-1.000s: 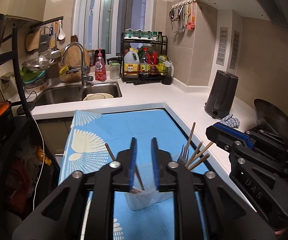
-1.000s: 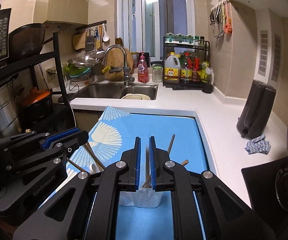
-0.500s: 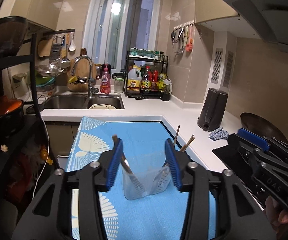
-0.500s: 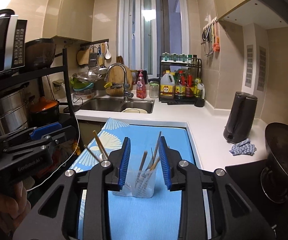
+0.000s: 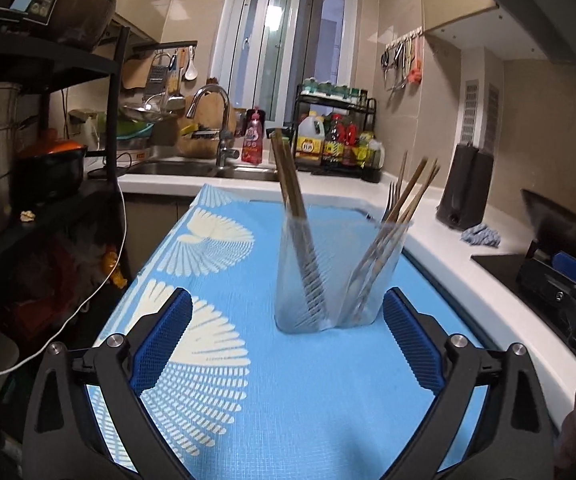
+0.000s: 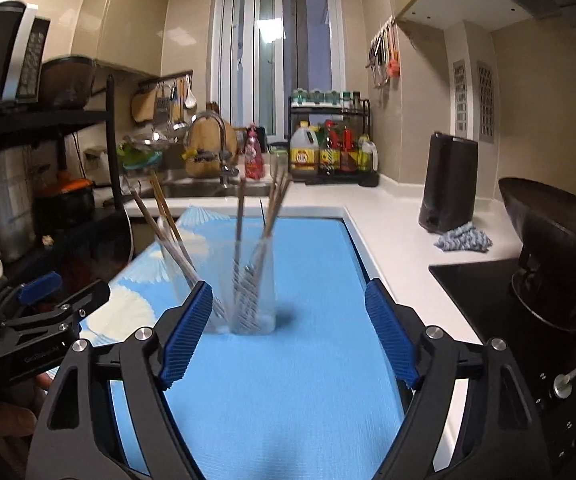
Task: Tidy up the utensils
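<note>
**Both tongs spreading wide, utensil holder standing free ahead of them**

The left gripper (image 5: 284, 344) and right gripper (image 6: 288, 332) each have their blue-padded jaws opening wide, with nothing pressed between them. The clear utensil holder (image 5: 338, 272) stands on the blue mat (image 5: 288, 400) just beyond the fingertips, apart from both pairs. Chopsticks (image 5: 294, 196) lean in its left compartment; further sticks and, seemingly, a fork (image 5: 390, 200) fill the right, though blur obscures them.

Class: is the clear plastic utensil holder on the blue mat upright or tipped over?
Upright: the clear plastic utensil holder stands on its base; wooden chopsticks stick up.
</note>
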Motion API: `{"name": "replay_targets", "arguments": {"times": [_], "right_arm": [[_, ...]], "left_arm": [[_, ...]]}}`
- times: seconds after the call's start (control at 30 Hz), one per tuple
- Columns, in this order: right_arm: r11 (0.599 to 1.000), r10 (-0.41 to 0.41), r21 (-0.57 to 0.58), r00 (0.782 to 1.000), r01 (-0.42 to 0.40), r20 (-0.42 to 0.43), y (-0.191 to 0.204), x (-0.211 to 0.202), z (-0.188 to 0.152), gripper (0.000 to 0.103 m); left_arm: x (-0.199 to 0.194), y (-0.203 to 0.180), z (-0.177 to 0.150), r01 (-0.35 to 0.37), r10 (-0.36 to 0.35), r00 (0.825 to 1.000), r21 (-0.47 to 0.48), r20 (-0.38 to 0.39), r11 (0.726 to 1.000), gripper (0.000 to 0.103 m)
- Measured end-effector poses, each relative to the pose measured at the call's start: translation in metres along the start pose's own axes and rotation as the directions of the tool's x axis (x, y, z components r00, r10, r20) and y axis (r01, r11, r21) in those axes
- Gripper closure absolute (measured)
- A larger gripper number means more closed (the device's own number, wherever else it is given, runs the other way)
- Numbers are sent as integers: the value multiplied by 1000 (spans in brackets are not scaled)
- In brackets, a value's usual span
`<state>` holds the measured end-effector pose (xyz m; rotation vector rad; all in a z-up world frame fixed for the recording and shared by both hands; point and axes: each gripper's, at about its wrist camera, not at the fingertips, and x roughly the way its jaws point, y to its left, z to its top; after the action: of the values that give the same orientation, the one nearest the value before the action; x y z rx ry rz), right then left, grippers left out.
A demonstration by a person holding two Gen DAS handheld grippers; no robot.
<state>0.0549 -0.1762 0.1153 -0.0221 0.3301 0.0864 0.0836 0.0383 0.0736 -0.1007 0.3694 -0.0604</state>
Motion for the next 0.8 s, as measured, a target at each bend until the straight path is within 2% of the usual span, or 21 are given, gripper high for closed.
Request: {"name": "replay_targets", "arguments": {"times": [0.1, 0.23, 0.37, 0.57, 0.7, 0.8], "right_arm": [[1000, -12, -15, 1000, 11, -6, 0, 7, -13, 25], [1000, -29, -12, 1000, 29, -6, -1, 9, -19, 23], [999, -34, -5, 999, 34, -42, -3, 15, -23, 23], [998, -52, 15, 996, 53, -75, -7, 21, -25, 23], [998, -51, 16, 996, 53, -73, -6, 20, -26, 23], [998, -48, 23, 996, 50, -78, -7, 21, -25, 23]], "left_arm": [[7, -3, -14, -3, 3, 1000, 22, -8, 1000, 10], [6, -8, -18, -3, 3, 1000, 20, -19, 1000, 9], [2, -12, -18, -17, 18, 999, 22, -36, 1000, 7], [-10, -9, -18, -54, 54, 998, 23, -9, 998, 7], [-13, -8, -18, -54, 55, 999, 37, -3, 998, 7], [-15, -5, -17, -39, 39, 999, 14, -4, 999, 7]]}}
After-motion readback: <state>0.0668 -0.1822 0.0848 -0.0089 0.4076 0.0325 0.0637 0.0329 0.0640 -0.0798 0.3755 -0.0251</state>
